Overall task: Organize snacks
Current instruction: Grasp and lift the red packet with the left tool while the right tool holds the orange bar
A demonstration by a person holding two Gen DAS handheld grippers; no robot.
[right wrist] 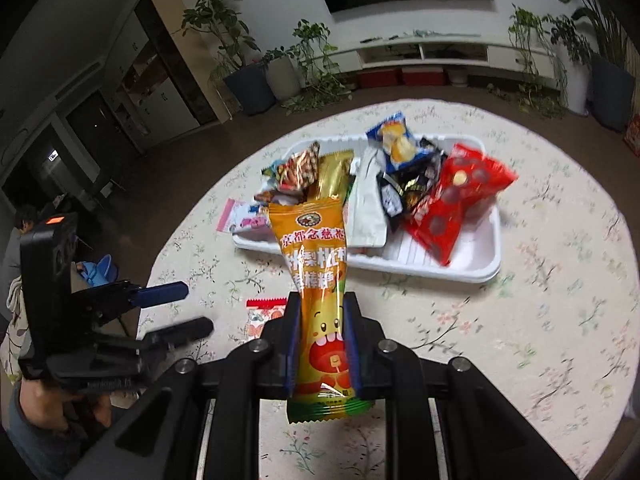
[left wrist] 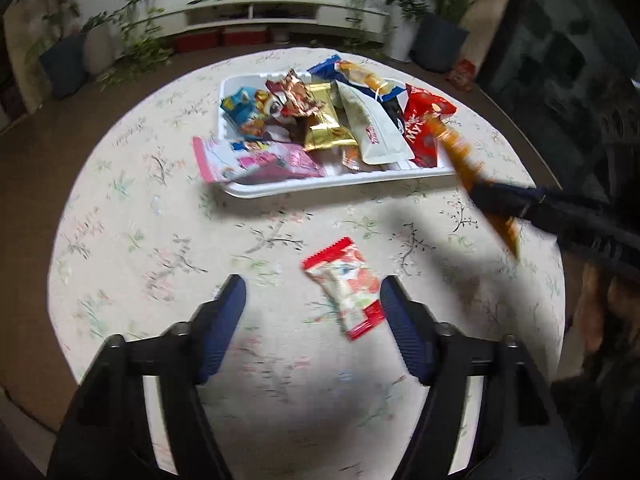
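A white tray [left wrist: 320,188] [right wrist: 440,274] heaped with several snack packets sits at the far side of the round table. My right gripper [right wrist: 323,300] [left wrist: 504,204] is shut on a long orange snack packet [right wrist: 312,248] [left wrist: 460,152], held in the air just in front of the tray. My left gripper [left wrist: 312,286] [right wrist: 192,308] is open above the tablecloth with nothing pressed between its pads. A small red-and-white candy packet [left wrist: 344,288] [right wrist: 264,316] lies flat on the cloth close to the left gripper's right finger.
A pink packet [left wrist: 248,160] hangs over the tray's near left rim. The floral tablecloth [left wrist: 160,240] ends at the round table edge. Potted plants [left wrist: 132,40] and a low white cabinet [left wrist: 260,16] stand beyond. A person's hand [right wrist: 44,400] holds the left gripper.
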